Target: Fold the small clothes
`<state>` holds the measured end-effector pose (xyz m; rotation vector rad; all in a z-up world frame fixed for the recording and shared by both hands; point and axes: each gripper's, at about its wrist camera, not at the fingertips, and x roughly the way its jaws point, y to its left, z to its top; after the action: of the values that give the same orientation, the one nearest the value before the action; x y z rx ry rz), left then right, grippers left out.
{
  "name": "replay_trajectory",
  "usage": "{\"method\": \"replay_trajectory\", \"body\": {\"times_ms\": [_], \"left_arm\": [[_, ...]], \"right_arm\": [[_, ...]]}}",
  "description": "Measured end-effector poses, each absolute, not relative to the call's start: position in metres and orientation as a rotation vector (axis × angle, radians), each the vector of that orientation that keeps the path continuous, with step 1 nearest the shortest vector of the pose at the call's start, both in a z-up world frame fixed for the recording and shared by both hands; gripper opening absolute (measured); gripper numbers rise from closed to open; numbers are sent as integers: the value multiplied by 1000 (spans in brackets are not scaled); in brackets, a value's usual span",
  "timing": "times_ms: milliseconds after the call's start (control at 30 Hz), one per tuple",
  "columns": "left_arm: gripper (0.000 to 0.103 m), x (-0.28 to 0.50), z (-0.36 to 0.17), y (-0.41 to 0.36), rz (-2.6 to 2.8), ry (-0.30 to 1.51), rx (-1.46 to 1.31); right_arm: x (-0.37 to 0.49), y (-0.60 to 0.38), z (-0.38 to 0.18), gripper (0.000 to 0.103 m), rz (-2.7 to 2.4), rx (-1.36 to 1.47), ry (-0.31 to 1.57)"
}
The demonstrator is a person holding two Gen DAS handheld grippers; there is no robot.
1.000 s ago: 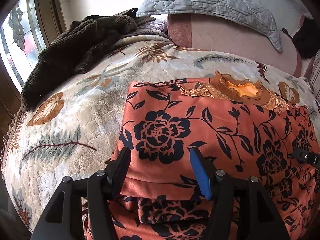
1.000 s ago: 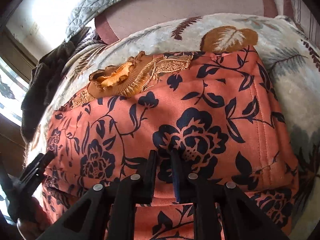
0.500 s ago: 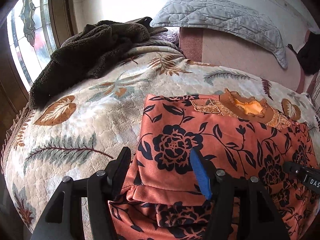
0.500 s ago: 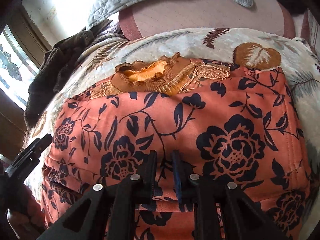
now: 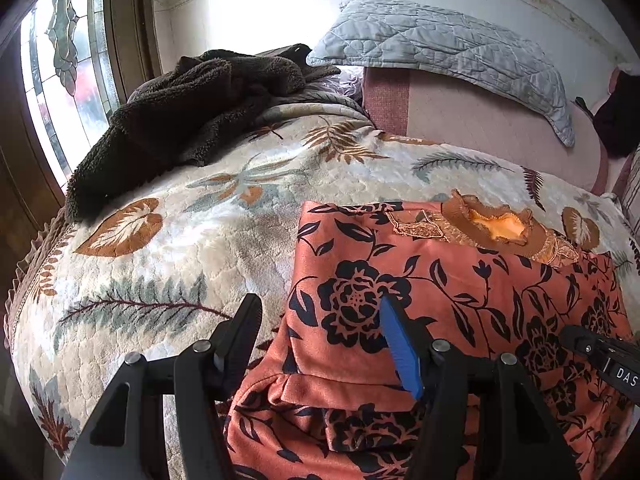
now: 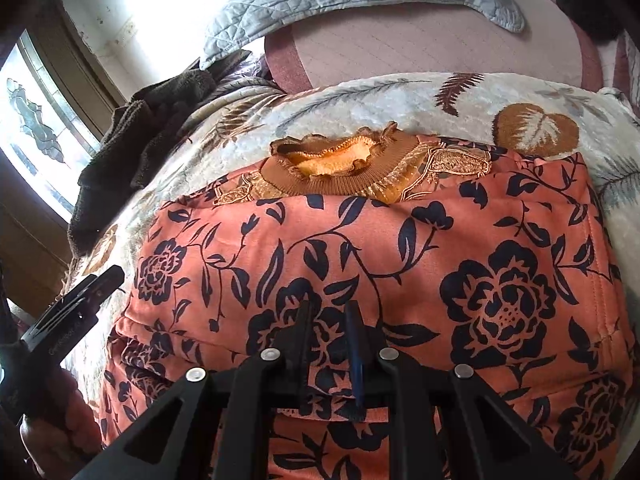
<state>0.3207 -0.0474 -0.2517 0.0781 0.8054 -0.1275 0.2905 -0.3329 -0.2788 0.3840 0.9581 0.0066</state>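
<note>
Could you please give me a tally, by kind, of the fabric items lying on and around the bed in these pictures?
Floral orange garment: 1
Dark brown fleece throw: 1
Leaf-print bedspread: 1
Grey quilted pillow: 1
Dark item at the far right edge, kind unclear: 1
Total: 5

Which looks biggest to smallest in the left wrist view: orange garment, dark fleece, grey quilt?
1. Orange garment, though nearest the camera.
2 and 3. Dark fleece and grey quilt look alike; no ranking.

Black claw [image 5: 320, 344], blue pad, silver screws, white lettering
</note>
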Motion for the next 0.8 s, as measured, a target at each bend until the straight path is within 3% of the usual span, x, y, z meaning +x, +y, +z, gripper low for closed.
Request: {"method": "replay_trajectory", "body": {"times_ms": [233,533,633,667,700,733,767,800], "left_arm": [[70,322,-260,-60,-175,852,91],[72,339,-286,-35,-104,979,58],[72,327,-277,-14,-90,946,50],[72,319,-274,-6,-89,932,51],[72,310,-270,2,-87,918,52],[72,301,-266,11,-82,908,50],[73,292,-263,20,-81,904,42],[73,282,-261,30,-89,900,35]], "right_arm": [[297,-335,-292,19,-8,384,1025],[247,-384,-250,20,-49,469,879],[211,-421,-238,30,-97,565,827],[199,-433,-235,38,-117,600,808],[184,-445,-232,63,-133,640,789],[167,-456,-230,75,-152,686,761],[149,-465,-228,82,-177,725,724],[132,-473,-226,82,-188,753,701]]}}
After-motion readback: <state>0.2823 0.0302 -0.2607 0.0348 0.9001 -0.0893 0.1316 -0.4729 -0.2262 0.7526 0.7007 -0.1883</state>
